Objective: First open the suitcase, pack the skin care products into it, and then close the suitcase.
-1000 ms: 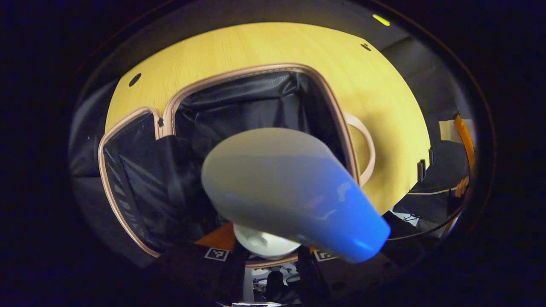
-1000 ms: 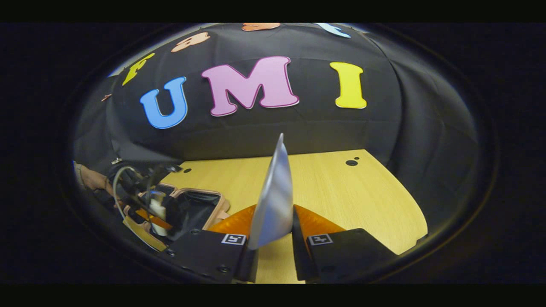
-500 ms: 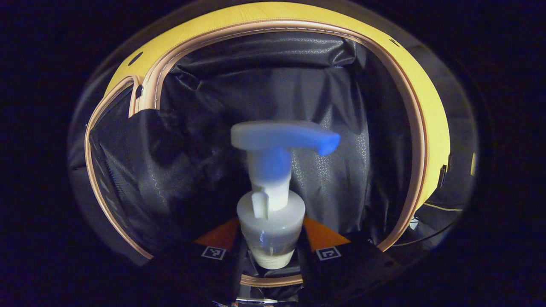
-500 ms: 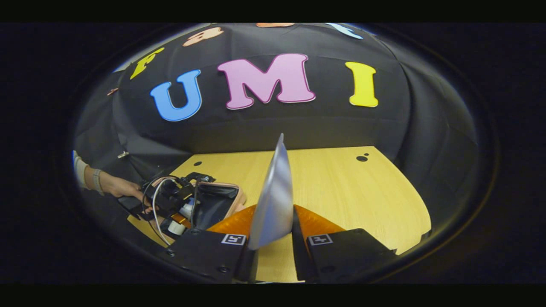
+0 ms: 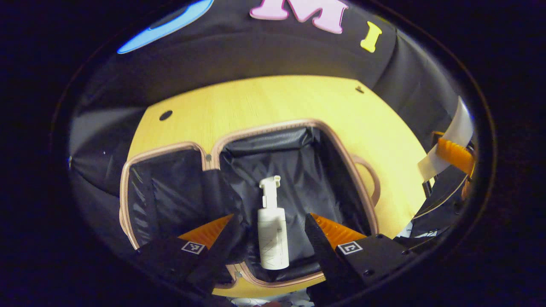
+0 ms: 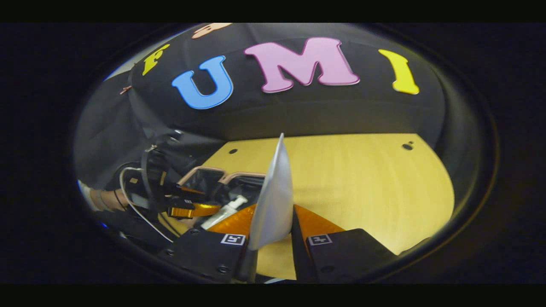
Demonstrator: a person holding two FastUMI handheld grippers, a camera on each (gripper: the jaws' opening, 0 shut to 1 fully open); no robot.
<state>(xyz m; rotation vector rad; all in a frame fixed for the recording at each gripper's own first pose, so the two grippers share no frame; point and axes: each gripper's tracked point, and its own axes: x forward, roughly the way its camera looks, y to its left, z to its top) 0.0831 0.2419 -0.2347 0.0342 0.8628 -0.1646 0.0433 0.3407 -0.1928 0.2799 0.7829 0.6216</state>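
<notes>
Lying in suitcase (image 5: 362, 187): pump bottle (image 5: 272, 232)

The counter (image 5: 264, 102) looks like pale wood with a fine grain, matt; the suitcase (image 5: 298, 179) has a black cloth lining, slightly shiny and creased (a faint pattern shows), with smooth pinkish trim; the pump bottle (image 5: 271, 230) is white plastic; the tube (image 6: 275, 192) is smooth, glossy, silvery.
</notes>
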